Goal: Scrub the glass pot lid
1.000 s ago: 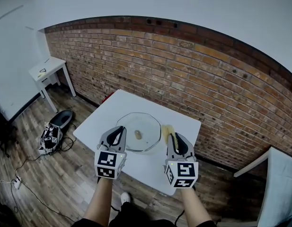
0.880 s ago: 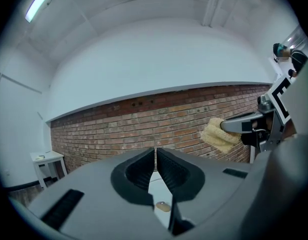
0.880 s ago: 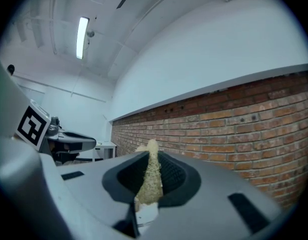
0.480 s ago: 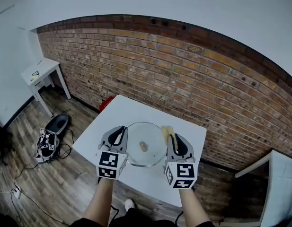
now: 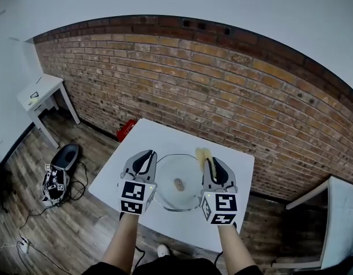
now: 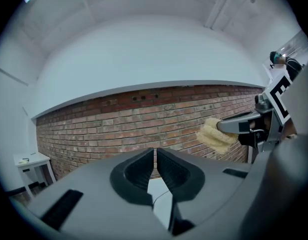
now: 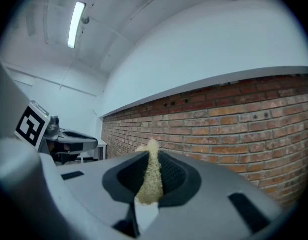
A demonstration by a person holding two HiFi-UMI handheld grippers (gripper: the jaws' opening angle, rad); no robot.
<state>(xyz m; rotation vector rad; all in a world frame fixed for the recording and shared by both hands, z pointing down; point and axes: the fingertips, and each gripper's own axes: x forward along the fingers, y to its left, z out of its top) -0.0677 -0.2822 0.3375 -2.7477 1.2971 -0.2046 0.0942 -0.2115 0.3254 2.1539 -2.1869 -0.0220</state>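
Since moment ago left claw [image 5: 145,157] and right claw [image 5: 210,162] reach further over white worktop [image 5: 143,135] — glass pot lid [image 5: 187,168] lies flat between them, knob [image 5: 178,183] up. Left claw pressed together, empty. Right claw clamped on yellow sponge [image 5: 202,154]. Lid sits just left of sponge, lower — right hand better placed to scrub.

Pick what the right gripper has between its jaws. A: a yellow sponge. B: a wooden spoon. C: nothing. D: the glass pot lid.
A: the right gripper view shows the right gripper shut on a pale yellow sponge, while the round glass pot lid lies on the white table.
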